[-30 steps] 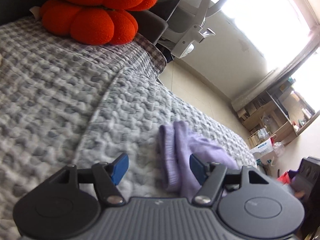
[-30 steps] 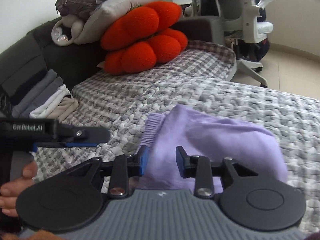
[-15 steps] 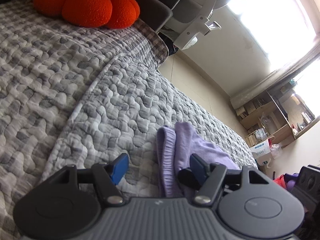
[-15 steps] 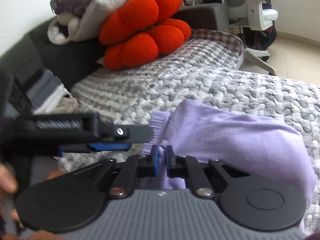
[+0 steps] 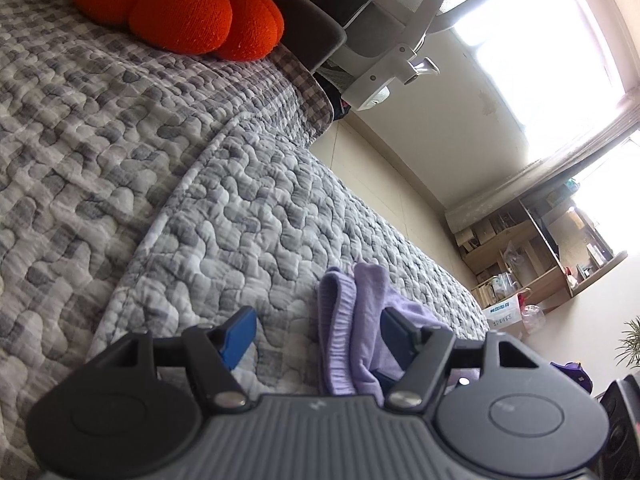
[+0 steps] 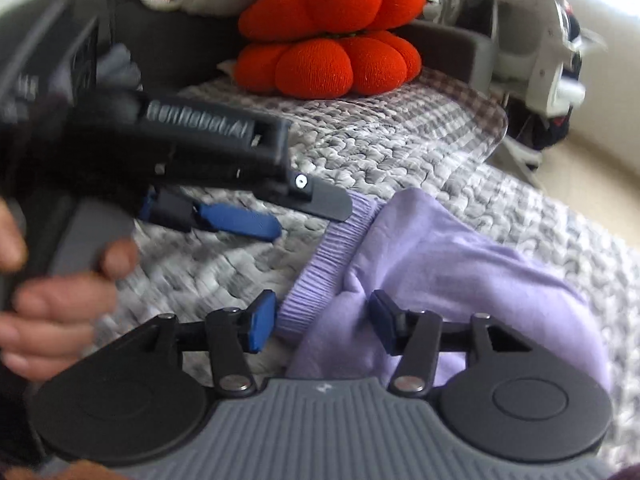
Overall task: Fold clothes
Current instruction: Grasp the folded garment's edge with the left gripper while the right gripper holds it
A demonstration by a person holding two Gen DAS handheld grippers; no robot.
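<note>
Left gripper spread wide, lilac garment seemingly between fingers

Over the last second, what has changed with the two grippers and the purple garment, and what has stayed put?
The right gripper closed on the purple garment near its ribbed hem half a second ago and has now opened again, letting go. The left gripper stayed open and pushed slightly forward. The garment still lies on the grey quilt, the orange cushion unmoved.

free: quilt left | blocked: orange cushion behind
</note>
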